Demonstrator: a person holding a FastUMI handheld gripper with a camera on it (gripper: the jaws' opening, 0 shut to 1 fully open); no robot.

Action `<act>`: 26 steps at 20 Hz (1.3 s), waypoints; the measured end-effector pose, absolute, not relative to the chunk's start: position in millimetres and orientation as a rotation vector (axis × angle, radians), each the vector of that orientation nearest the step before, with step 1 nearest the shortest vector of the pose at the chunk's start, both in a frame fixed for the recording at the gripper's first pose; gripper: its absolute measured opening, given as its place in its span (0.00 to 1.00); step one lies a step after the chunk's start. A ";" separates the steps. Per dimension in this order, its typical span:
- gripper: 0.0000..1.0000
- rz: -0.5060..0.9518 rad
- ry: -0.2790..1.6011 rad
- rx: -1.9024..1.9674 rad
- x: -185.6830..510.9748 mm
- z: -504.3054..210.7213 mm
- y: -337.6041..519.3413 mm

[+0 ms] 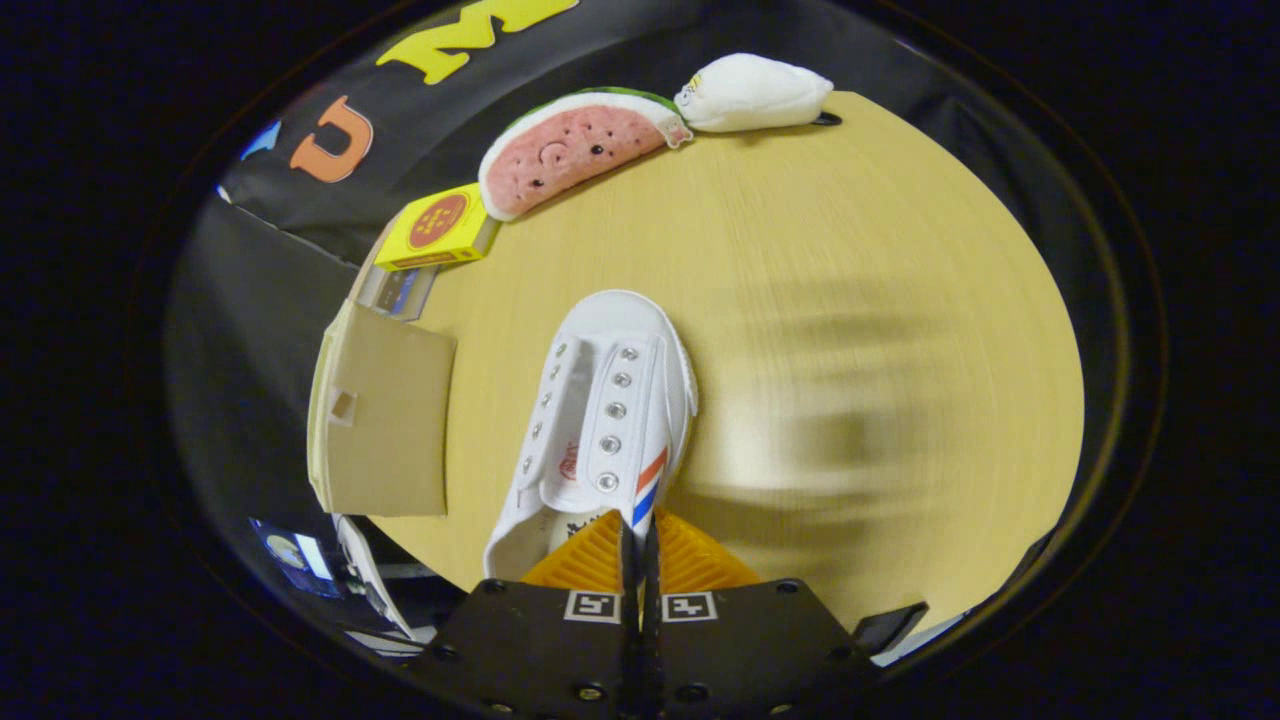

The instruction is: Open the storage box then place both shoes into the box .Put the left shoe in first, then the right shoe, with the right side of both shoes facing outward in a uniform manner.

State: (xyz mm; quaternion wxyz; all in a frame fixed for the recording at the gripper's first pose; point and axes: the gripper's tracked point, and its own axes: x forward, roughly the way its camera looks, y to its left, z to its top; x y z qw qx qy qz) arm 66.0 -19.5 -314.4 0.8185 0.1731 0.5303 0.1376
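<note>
Light wooden table (850, 300), round-looking. Along its far edge: white plush toy (755, 92), touching a watermelon-slice plush (575, 150), then a yellow carton (440, 228). At the left edge, a brown cardboard box (385, 420). Mid-table, a white canvas shoe (600, 420), toe pointing away, its striped side wall pinched in the gripper (638, 550) fingers.

Your gripper (637, 545) has ribbed jaws closed together, a black housing, two square markers and several round screws.
</note>
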 end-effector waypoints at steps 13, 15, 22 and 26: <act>0.00 0.429 0.921 0.402 53.6 -160.8 113.1; 0.00 0.448 0.918 0.383 49.3 -147.8 147.6; 0.00 0.448 0.936 0.318 49.7 -159.7 278.5; 0.00 0.316 0.944 0.268 58.9 -194.9 314.3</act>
